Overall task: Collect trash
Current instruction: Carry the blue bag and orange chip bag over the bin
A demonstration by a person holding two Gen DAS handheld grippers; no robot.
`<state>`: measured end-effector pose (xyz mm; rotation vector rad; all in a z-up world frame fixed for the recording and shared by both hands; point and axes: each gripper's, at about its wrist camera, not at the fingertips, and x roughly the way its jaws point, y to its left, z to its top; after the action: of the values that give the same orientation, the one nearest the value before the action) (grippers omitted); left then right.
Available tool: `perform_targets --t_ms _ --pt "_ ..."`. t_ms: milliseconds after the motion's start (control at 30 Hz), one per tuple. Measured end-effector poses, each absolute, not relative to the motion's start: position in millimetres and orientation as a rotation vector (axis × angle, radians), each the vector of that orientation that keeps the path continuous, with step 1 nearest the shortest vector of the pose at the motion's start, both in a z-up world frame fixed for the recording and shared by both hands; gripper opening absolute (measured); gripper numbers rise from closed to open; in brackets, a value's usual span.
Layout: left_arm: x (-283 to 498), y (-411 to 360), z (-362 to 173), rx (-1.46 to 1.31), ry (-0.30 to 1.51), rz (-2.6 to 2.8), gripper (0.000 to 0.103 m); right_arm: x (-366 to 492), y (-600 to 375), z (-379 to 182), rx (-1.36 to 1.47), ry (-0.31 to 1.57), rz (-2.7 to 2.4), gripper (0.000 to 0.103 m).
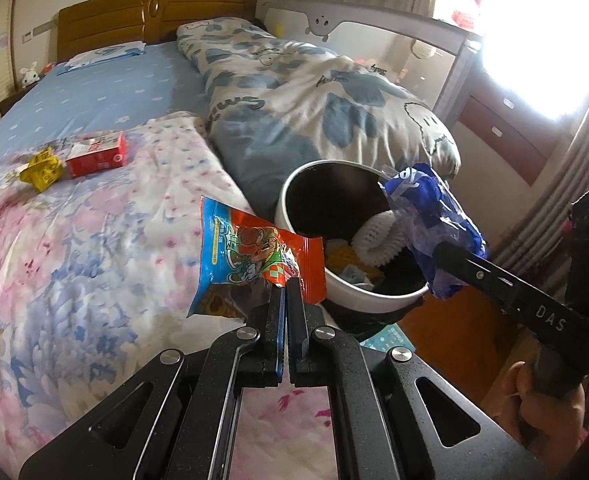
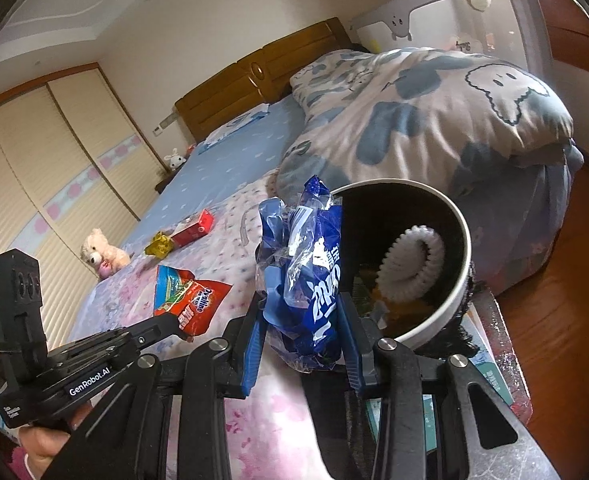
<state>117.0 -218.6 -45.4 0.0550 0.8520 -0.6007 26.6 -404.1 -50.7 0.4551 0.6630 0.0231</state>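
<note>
The red snack wrapper hangs pinched in the closed left claw, while the blue wrapper sits clamped in the right claw; both are held at the white bin's rim by the bed's edge, probably ready to drop. A red carton and a yellow wrapper wait farther up the bed.

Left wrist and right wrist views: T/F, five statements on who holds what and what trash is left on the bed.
1. The left tongs grip the red-orange snack wrapper. True.
2. The right tongs are empty. False: they clamp the blue wrapper.
3. The white bin is empty. False: it already holds scraps and a white ribbed ring.
4. A red carton and a yellow wrapper lie on the bed. True.
5. The blue wrapper lies in the bin. False: it is at the rim.
</note>
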Motion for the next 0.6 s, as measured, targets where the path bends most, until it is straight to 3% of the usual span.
perform_targets --t_ms 600 --pt "125 -256 -44 0.088 0.859 -0.657 0.0 33 -433 -57 0.474 0.681 -0.024 0.035"
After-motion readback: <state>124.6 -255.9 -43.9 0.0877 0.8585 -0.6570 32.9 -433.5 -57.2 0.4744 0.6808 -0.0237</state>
